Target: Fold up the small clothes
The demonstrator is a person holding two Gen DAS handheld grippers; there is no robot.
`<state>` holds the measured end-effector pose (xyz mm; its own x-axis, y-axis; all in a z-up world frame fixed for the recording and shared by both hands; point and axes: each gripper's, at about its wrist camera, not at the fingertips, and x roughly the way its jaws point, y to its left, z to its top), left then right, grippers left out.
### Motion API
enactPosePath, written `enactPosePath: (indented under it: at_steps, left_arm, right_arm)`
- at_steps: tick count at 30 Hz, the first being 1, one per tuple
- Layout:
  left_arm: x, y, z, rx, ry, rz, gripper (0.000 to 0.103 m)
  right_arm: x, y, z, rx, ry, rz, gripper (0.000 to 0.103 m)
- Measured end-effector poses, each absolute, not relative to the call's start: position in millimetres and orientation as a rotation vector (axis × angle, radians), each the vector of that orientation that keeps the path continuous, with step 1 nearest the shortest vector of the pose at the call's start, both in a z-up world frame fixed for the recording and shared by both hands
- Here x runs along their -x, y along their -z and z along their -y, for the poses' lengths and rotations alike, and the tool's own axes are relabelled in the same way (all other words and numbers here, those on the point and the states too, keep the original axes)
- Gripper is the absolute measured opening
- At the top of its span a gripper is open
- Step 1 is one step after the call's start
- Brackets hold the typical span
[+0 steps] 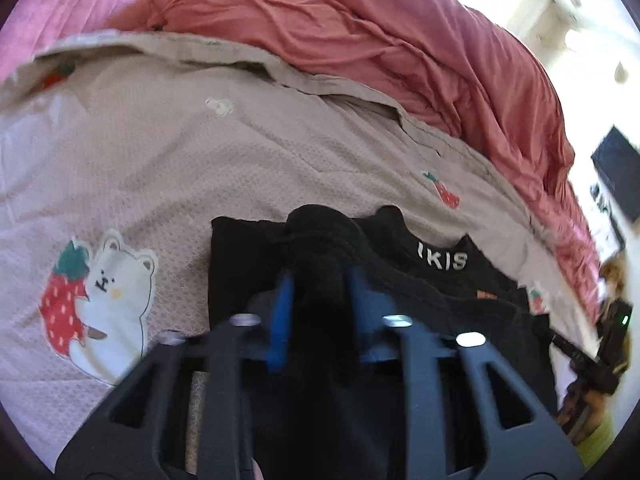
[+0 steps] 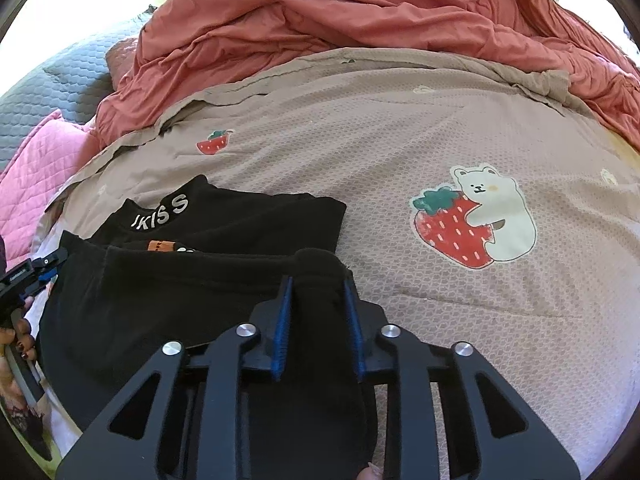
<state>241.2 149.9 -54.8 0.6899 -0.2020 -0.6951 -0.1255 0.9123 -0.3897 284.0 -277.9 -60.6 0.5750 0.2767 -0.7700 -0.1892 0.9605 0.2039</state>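
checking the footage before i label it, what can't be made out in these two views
- Black garment: its near part is hidden by the right tongs in the right wrist view and by the left tongs in the left wrist view.
- White lettering: its start is lost in a fold in both views.
- Small orange patch: mostly covered by a fold, design unreadable.
- Room beyond the red duvet: washed out by glare.
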Motion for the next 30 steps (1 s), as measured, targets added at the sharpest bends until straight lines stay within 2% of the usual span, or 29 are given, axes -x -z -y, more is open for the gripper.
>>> enactPosePath:
  at_steps: [4,7,16,30]
  left_arm:
    - [-238.4,47.3,-144.4,0.379,0.034,-0.805,0.006]
    - [-231.3,35.1,-149.7,0.389,0.037,-0.768,0.005]
    - [-208.7,0.6,-177.5,0.431,-0.02,-0.632,0.001]
    - [-227.7,36.3,-181.6,0.394,-0.114,-0.74,0.001]
  right_arm:
    - [-281.9,57.1,276.8,-0.101,-0.278,-0.907,0.011]
    - [-278.0,46.8,276.1,-0.096,-0.279,-0.867,0.009]
    - [-289.7,4.1,269.5,-0.11,-0.305,-0.735,0.009]
    - [-321.8,38.2,238.6,0.014,-0.224,-0.806,0.01]
